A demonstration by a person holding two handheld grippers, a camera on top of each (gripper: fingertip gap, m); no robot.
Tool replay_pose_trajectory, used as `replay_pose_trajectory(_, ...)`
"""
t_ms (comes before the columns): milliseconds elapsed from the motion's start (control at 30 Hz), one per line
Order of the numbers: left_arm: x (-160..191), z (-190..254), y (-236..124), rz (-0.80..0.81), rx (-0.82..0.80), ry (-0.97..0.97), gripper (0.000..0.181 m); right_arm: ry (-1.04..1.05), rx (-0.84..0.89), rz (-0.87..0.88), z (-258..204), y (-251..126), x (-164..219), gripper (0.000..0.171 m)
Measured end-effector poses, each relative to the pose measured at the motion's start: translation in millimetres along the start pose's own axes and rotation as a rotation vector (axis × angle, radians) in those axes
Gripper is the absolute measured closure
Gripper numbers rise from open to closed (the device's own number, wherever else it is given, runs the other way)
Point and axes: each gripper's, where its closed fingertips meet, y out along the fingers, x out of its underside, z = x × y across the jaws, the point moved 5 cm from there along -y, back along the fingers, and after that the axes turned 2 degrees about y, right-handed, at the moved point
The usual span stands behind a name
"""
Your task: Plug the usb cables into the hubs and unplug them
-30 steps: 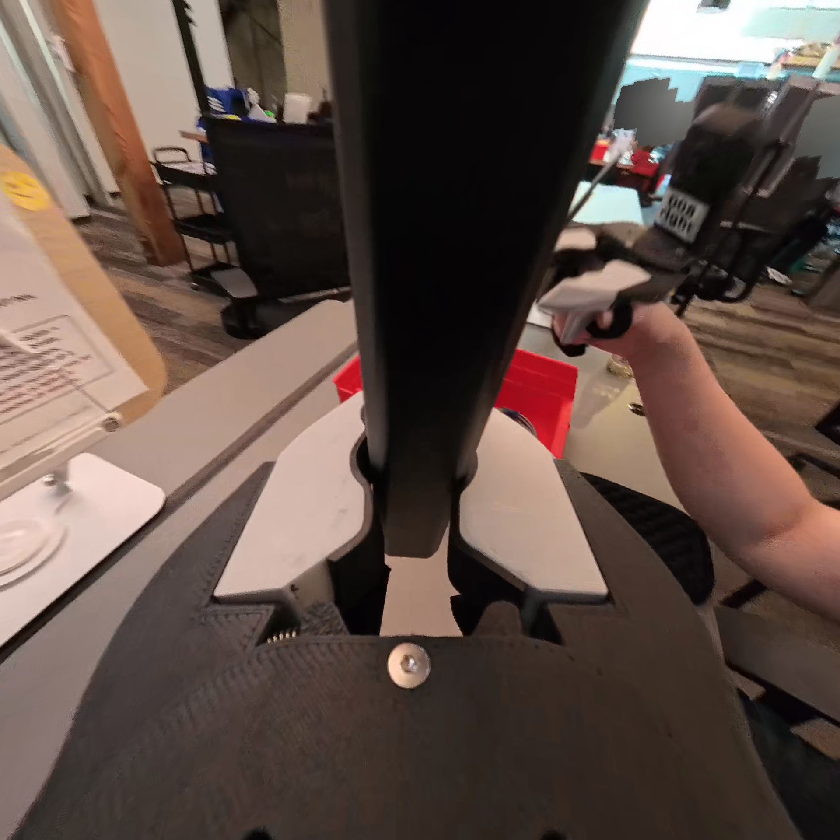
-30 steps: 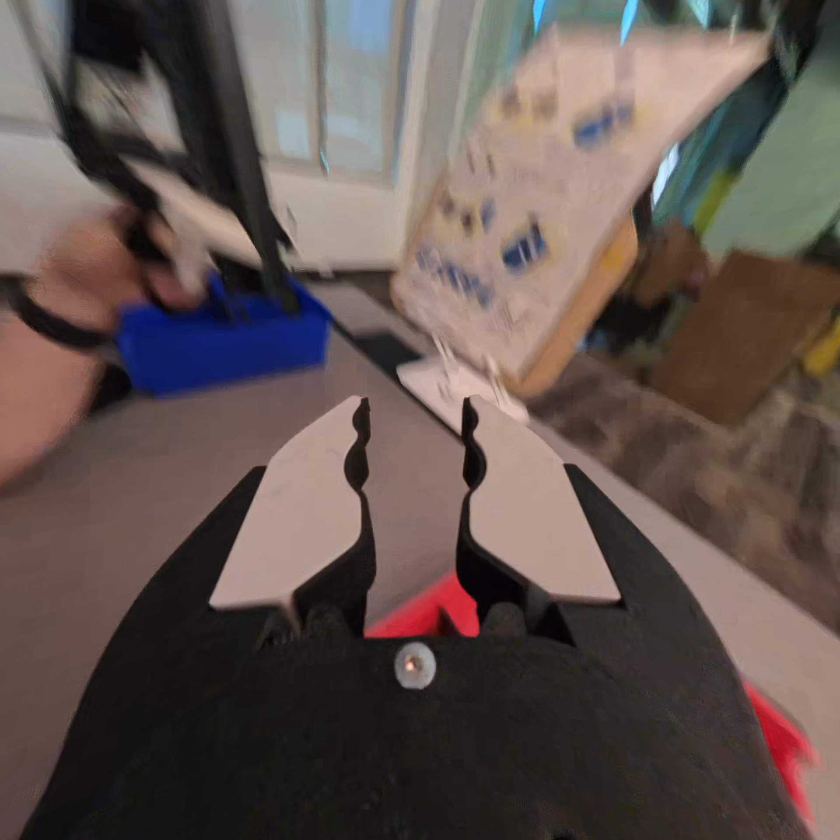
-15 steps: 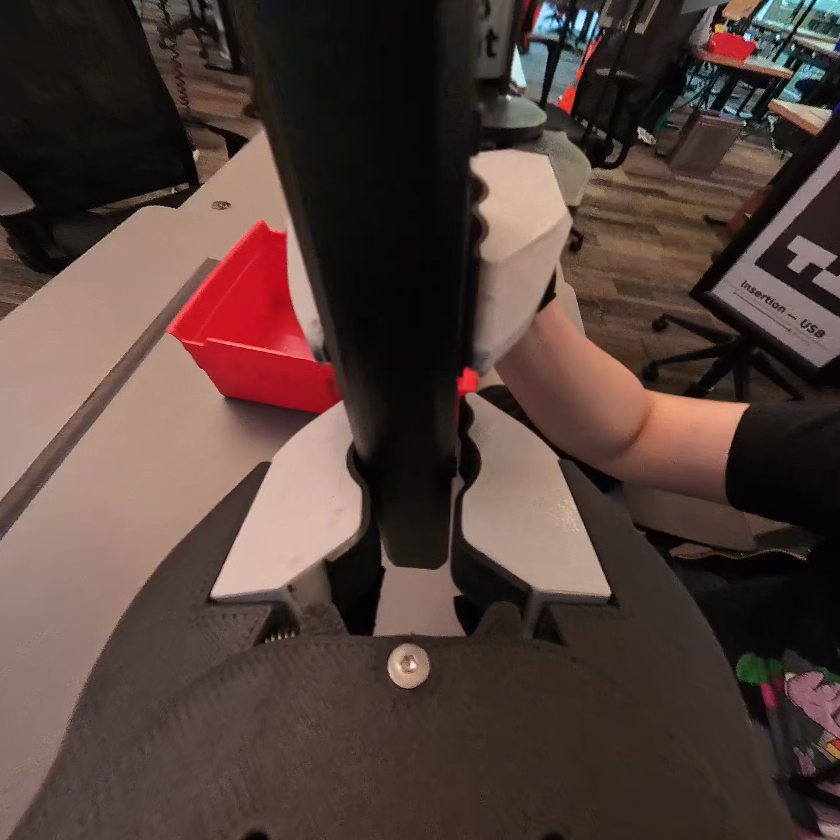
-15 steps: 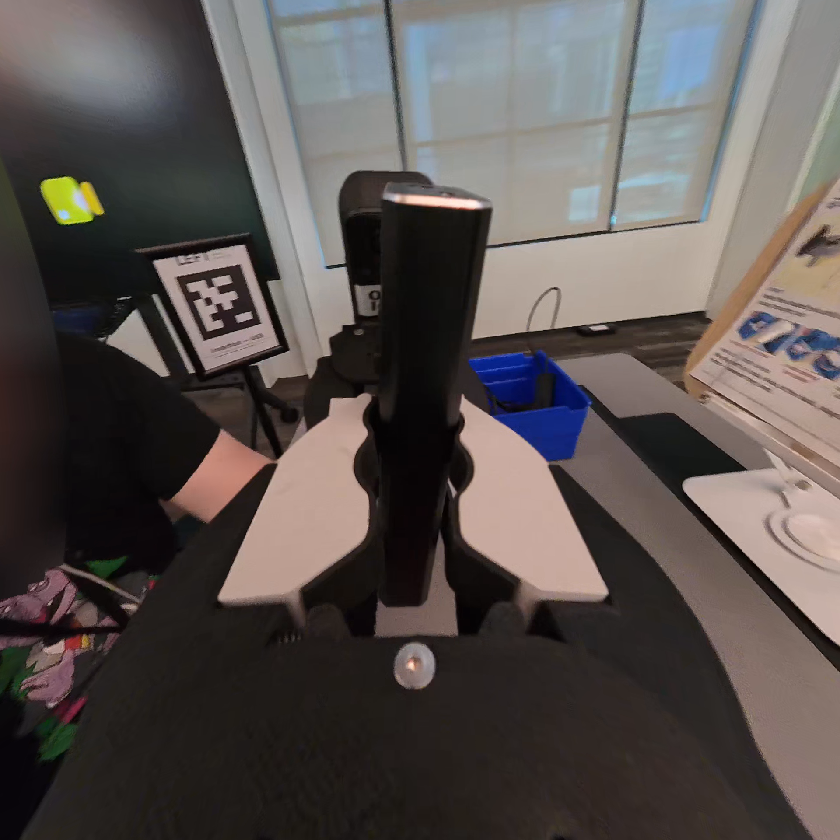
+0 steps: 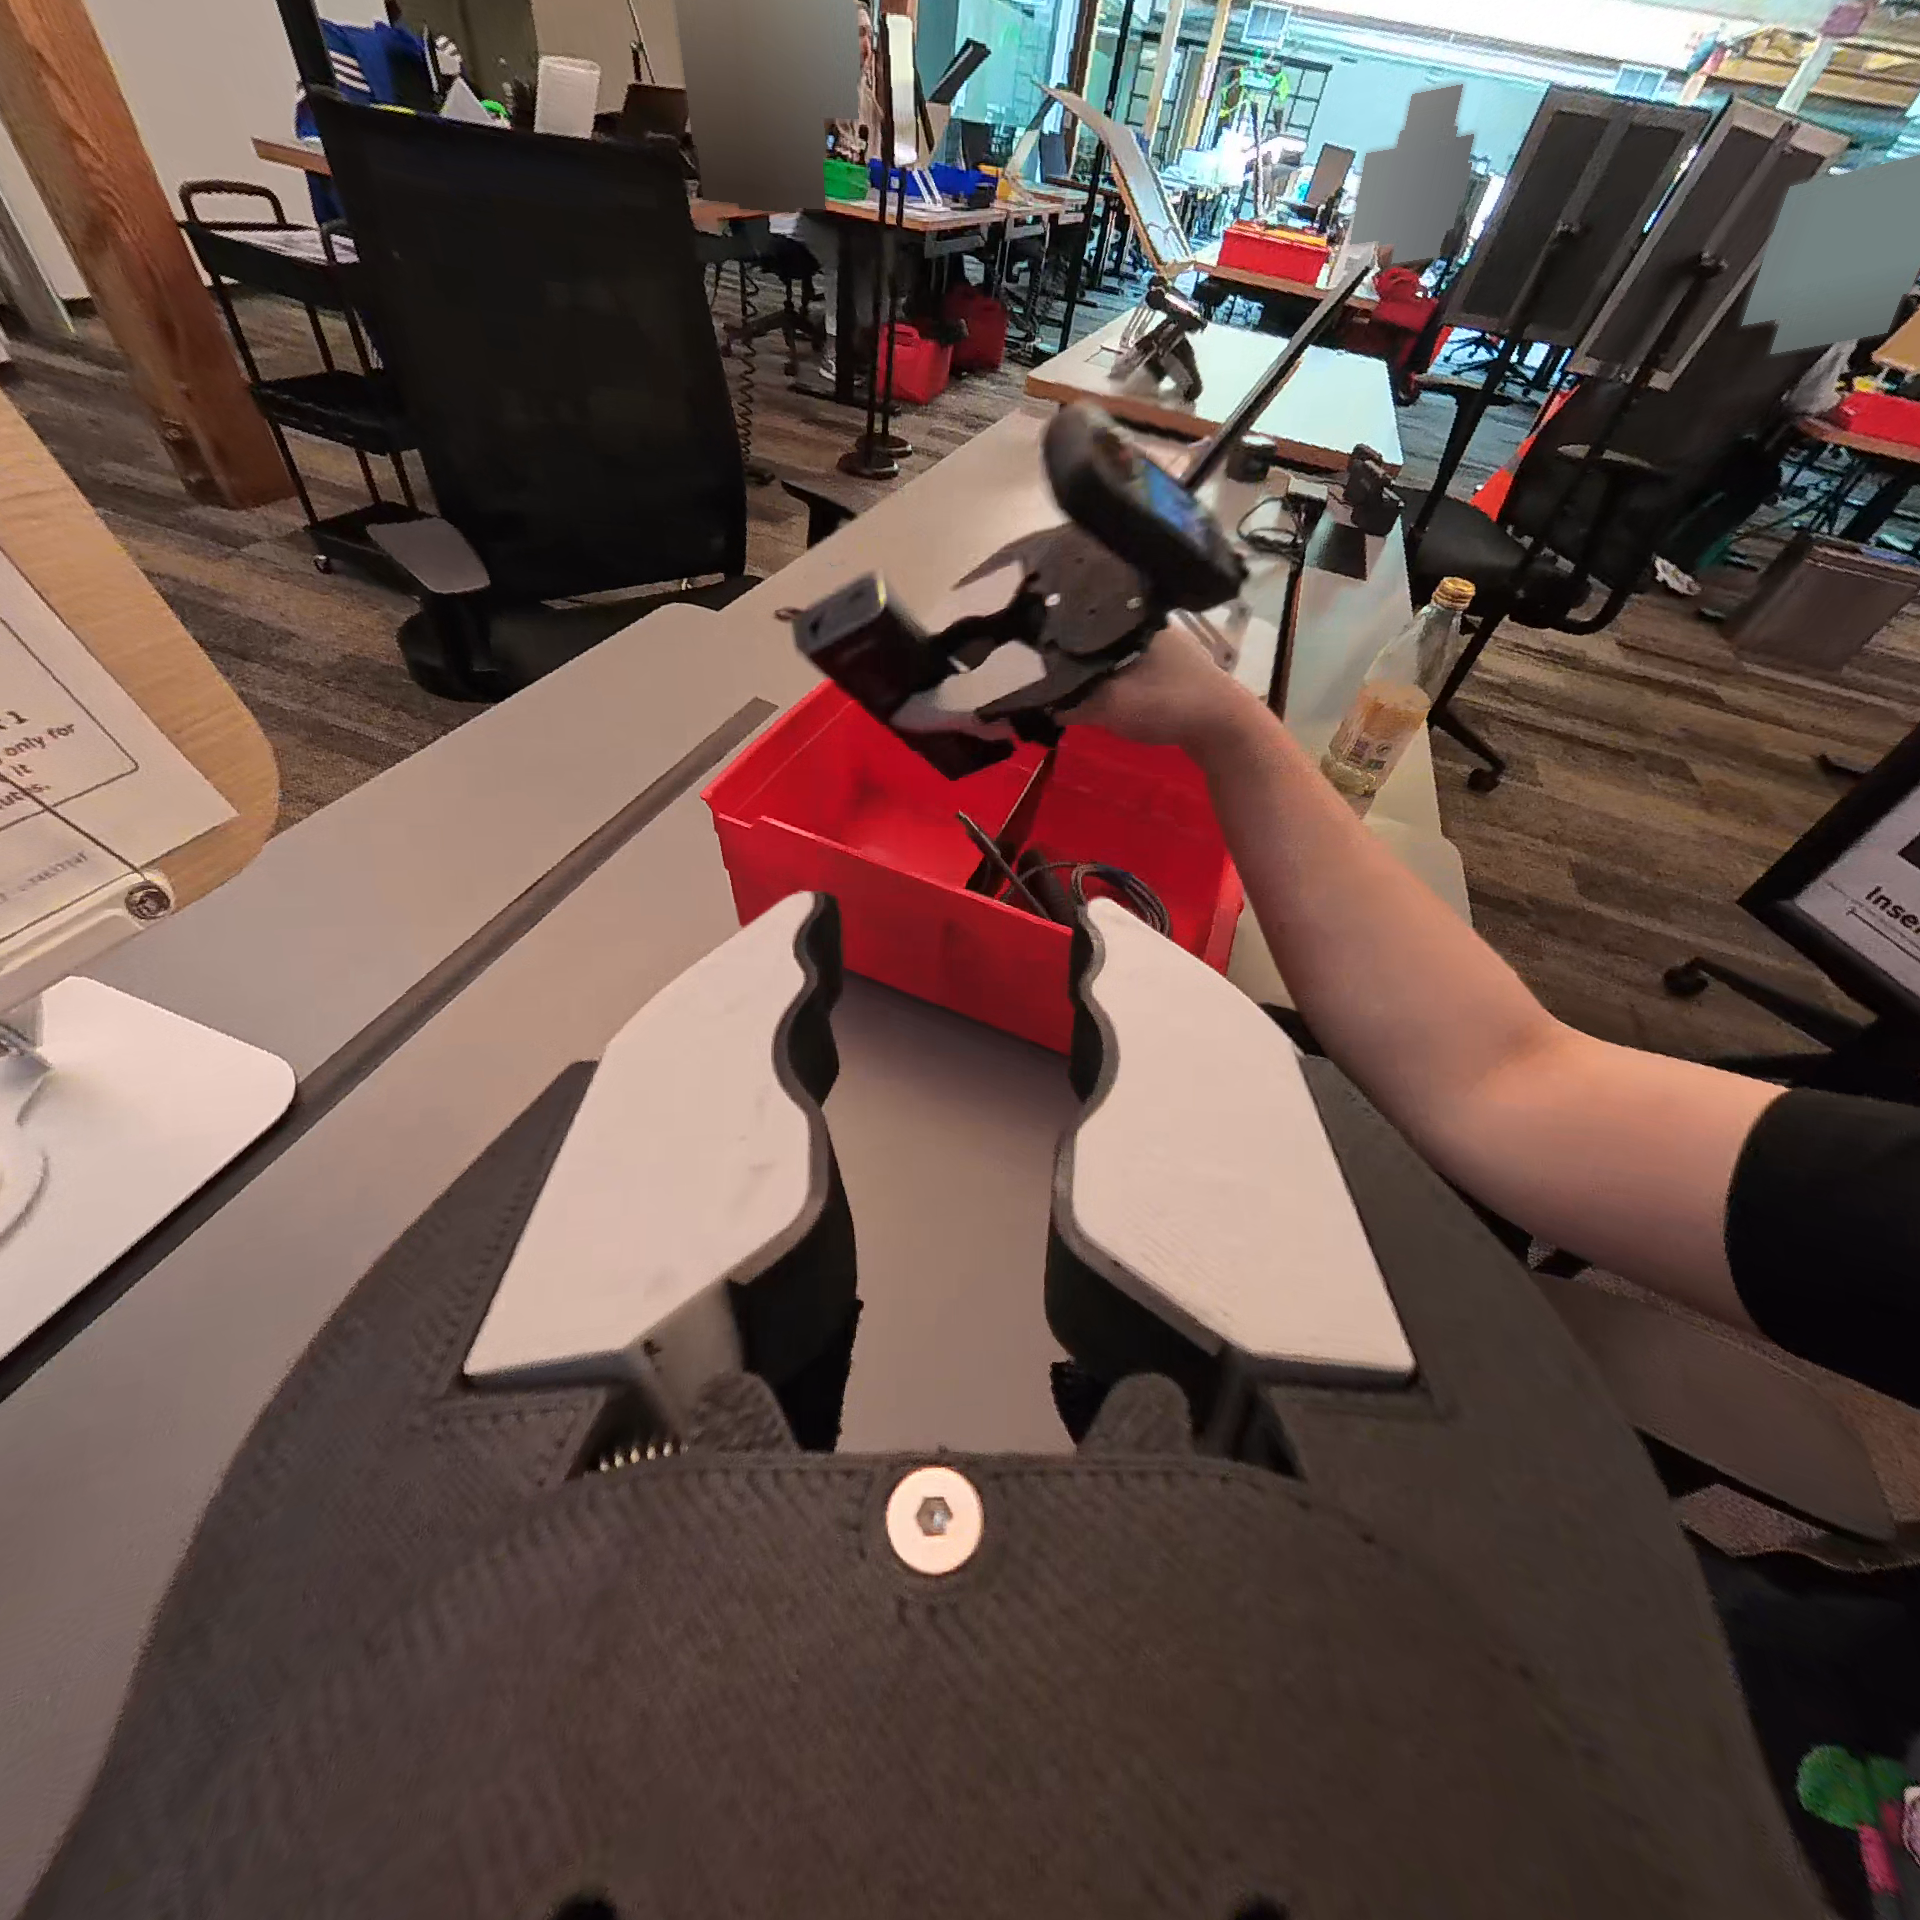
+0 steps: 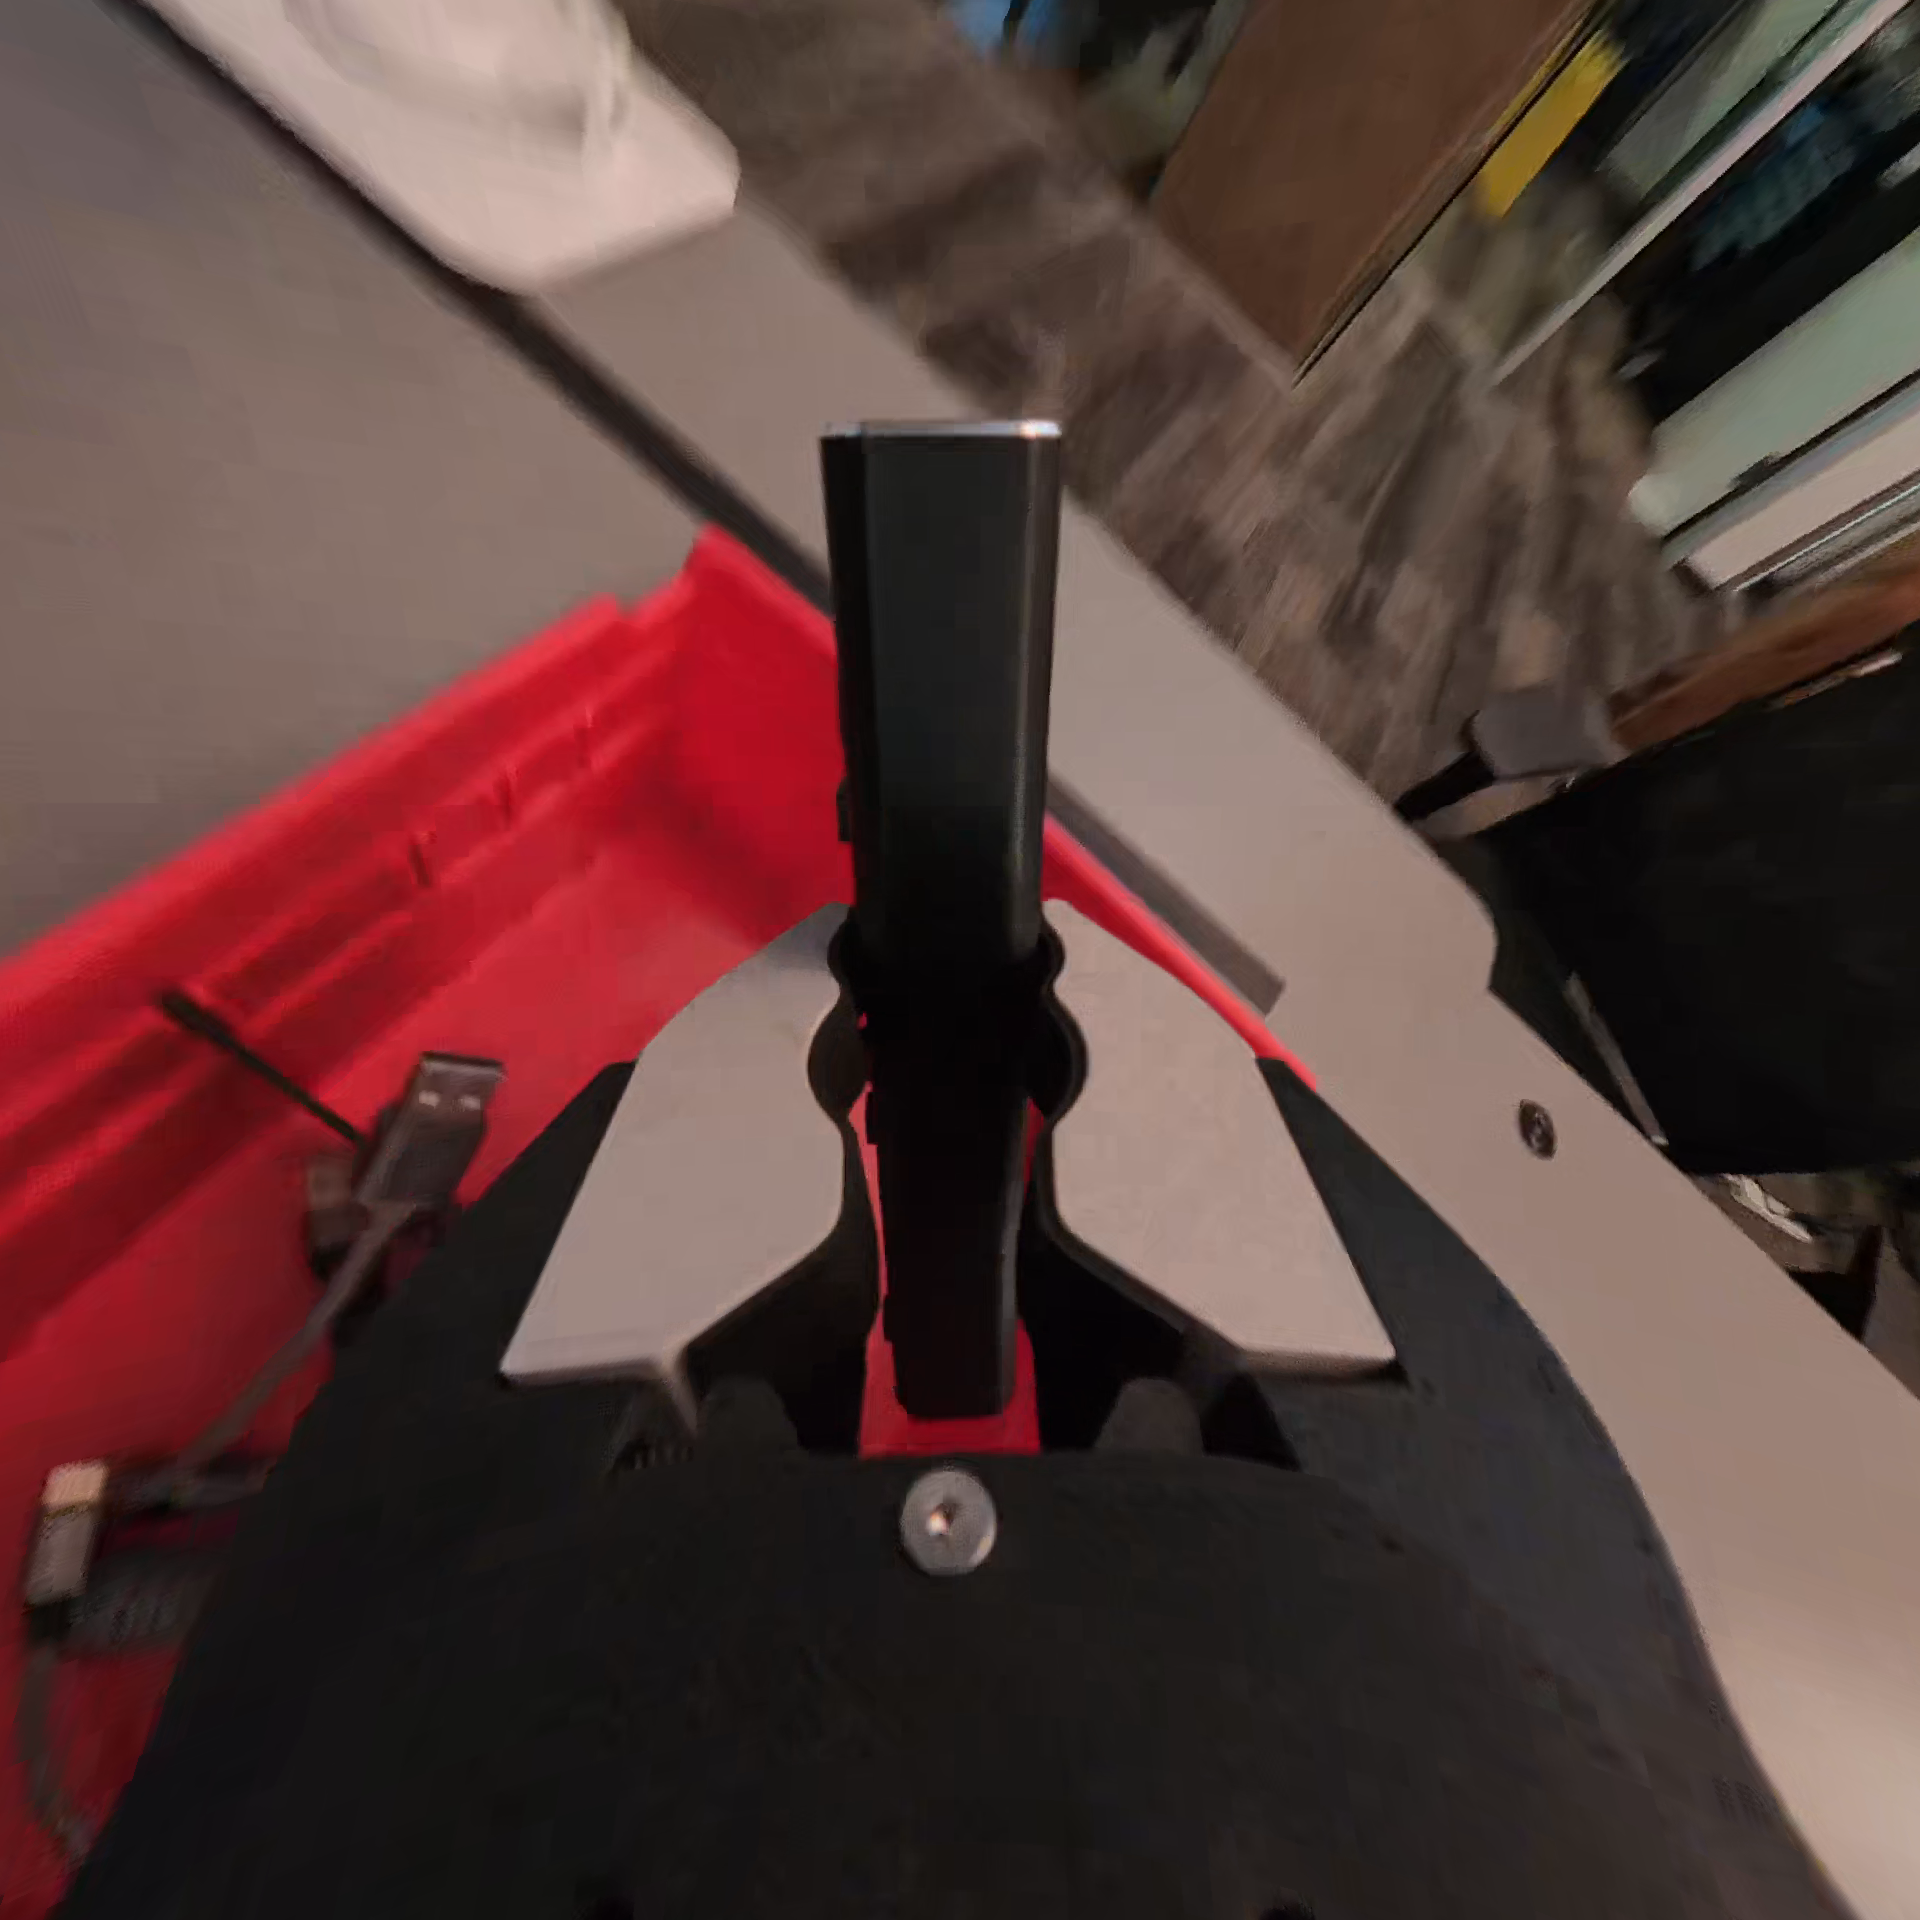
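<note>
The right gripper (image 6: 945, 935) clamps one black hub (image 6: 940, 831) above the red bin (image 6: 436, 935), its long axis running forward along the fingers, capped end away. Two USB plugs (image 6: 442, 1117) lie in the bin, though blur may hide more. Only the left wrist view shows the left gripper (image 5: 951, 997), jaws spread and empty over the grey table (image 5: 436, 894).

Left wrist view sharp and evenly lit from overhead, fisheye bending at the edges; right wrist view dimmer, background heavily motion-blurred, only the held black hub (image 6: 940, 831) reasonably crisp.
</note>
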Motion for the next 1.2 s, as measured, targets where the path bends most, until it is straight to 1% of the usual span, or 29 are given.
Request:
replay_pose_trajectory(133,2,3,3,-0.033,-0.008,0.024,0.142,-0.175,-0.105,-0.282,-20,32,17,0.142)
replay_pose_trajectory(200,2,8,7,-0.038,0.009,0.021,0.146,-0.197,-0.188,-0.406,-31,43,26,0.142)
replay_pose_trajectory(300,3,15,12,-0.055,0.02,0.022,0.144,-0.15,-0.306,-0.614,-42,50,44,0.14)
replay_pose_trajectory(333,3,17,13,-0.058,0.018,0.037,0.143,-0.169,-0.32,-0.66,-43,53,49,0.14)
replay_pose_trajectory(433,-1,17,11,-0.044,-0.002,0.063,0.142,-0.153,-0.32,-0.713,-41,62,59,0.141)
replay_pose_trajectory(533,-4,14,5,-0.021,-0.026,0.05,0.141,-0.071,-0.273,-0.66,-31,59,57,0.138)
replay_pose_trajectory(600,-7,12,-3,-0.002,-0.052,0.047,0.138,-0.083,-0.162,-0.558,-17,47,47,0.136)
replay_pose_trajectory(667,-11,9,-17,0.027,-0.09,0.053,0.138,-0.066,-0.037,-0.469,-1,20,33,0.133)
replay_pose_trajectory(733,-16,3,-34,0.064,-0.154,0.051,0.137,0.05,0.098,-0.422,18,-20,24,0.132)
replay_pose_trajectory(800,-19,-5,-52,0.105,-0.227,0.03,0.137,0.221,0.145,-0.404,27,-61,30,0.12)
replay_pose_trajectory(867,-22,-10,-70,0.151,-0.28,-0.009,0.137,0.383,0.15,-0.397,28,-90,52,0.118)
replay_pose_trajectory(933,-23,-14,-84,0.187,-0.317,-0.051,0.138,0.479,0.135,-0.522,28,-106,89,0.124)
replay_pose_trajectory(967,-22,-15,-87,0.19,-0.326,-0.069,0.139,0.513,0.104,-0.569,26,-108,104,0.127)
replay_pose_trajectory(1033,-17,-18,-90,0.148,-0.339,-0.084,0.138,0.589,-0.059,-0.596,10,-103,120,0.132)
replay_pose_trajectory(1100,-12,-22,-93,0.107,-0.385,-0.074,0.137,0.625,-0.115,-0.656,2,-101,131,0.14)
replay_pose_trajectory(1133,-11,-24,-97,0.101,-0.417,-0.071,0.137,0.634,-0.164,-0.671,-4,-100,132,0.158)
replay_pose_trajectory(1167,-12,-25,-102,0.108,-0.445,-0.07,0.137,0.637,-0.17,-0.679,-5,-99,132,0.158)
replay_pose_trajectory(1200,-13,-26,-107,0.121,-0.465,-0.071,0.137,0.639,-0.165,-0.684,-5,-99,133,0.164)
